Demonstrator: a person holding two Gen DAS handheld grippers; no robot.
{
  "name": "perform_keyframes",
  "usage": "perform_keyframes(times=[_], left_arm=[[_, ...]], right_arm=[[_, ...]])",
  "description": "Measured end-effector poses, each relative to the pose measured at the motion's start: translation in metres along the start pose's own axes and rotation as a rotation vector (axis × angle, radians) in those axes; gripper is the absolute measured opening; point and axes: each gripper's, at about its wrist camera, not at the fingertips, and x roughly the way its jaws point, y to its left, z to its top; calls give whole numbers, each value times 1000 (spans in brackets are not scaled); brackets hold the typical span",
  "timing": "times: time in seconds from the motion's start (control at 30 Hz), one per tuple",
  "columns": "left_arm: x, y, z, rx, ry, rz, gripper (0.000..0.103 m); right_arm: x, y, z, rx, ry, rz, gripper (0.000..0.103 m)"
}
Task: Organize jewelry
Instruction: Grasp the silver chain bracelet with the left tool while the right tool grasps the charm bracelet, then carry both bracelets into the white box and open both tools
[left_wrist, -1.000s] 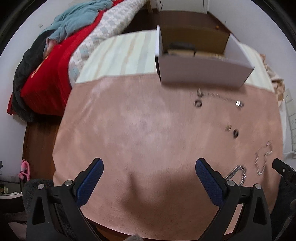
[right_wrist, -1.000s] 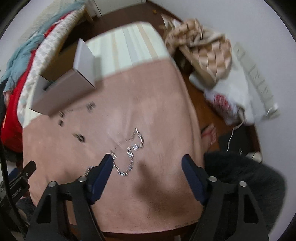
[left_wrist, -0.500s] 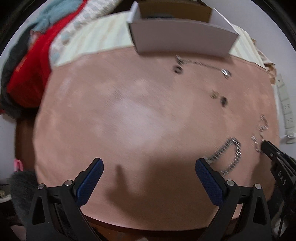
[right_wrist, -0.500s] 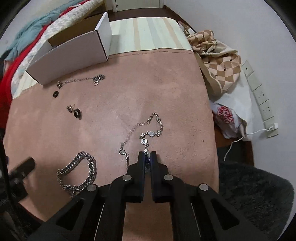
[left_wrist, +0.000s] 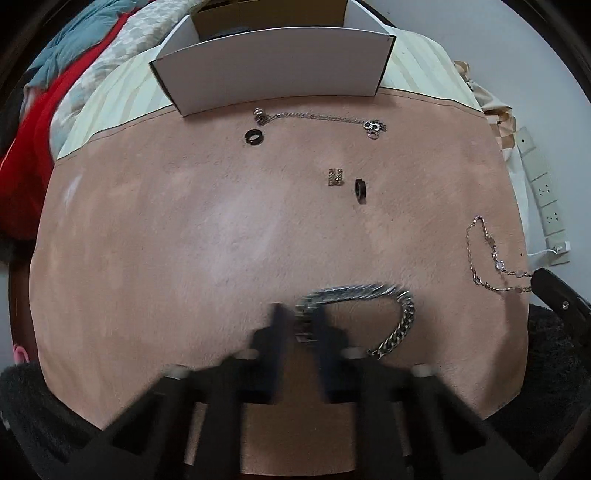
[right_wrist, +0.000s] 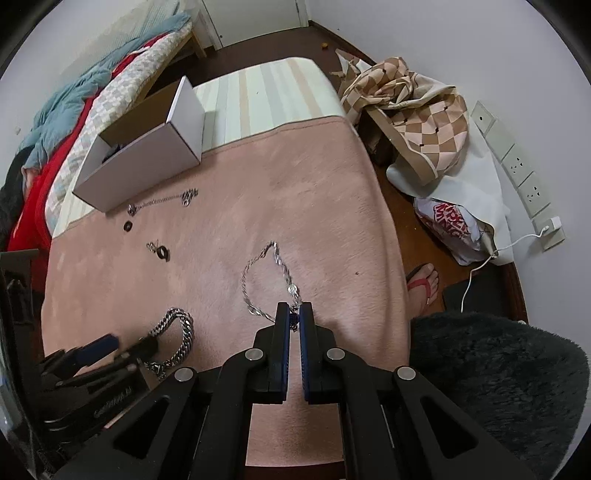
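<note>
On the pink mat (left_wrist: 166, 240) lies a chunky silver chain bracelet (left_wrist: 406, 317). My left gripper (left_wrist: 299, 314) points down at one end of it. Its jaws are closing, blurred, with the links pinched between the pads. In the right wrist view the same bracelet (right_wrist: 184, 325) curls at the lower left. My right gripper (right_wrist: 294, 314) is shut on a thin beaded chain (right_wrist: 258, 258), which trails up the mat in a loop. That thin chain (left_wrist: 476, 236) also shows at the right edge of the left wrist view. An open white box (left_wrist: 273, 70) stands at the mat's far edge.
Near the box lie a long fine chain (left_wrist: 317, 117) and a black ring (left_wrist: 255, 136). Mid-mat lie a small pair of earrings (left_wrist: 335, 177) and another black ring (left_wrist: 360, 190). Bedding is at the left. A checked bag (right_wrist: 417, 110) and a person's sandalled foot (right_wrist: 424, 282) are at the right.
My left gripper has dropped toward the chunky bracelet, and its jaws went from wide open to closed around one end. My right gripper shut on the thin chain, whose loop has been drawn out.
</note>
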Motion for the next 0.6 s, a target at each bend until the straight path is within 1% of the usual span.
perform_keyframes(times=[0.17, 0.37, 0.5, 0.6], left_arm=[[-6, 19, 1, -29, -17, -22, 6], [-39, 35, 6, -37, -71, -44, 6], [-59, 48, 19, -50, -112, -64, 6], [-76, 52, 36, -52, -145, -82, 6]], right_arm=[[-11, 0, 6, 10, -14, 31, 5], [-32, 16, 18, -1, -46, 98, 5], [-46, 30, 31, -14, -59, 153, 5], [-55, 41, 43, -21, -69, 195, 5]])
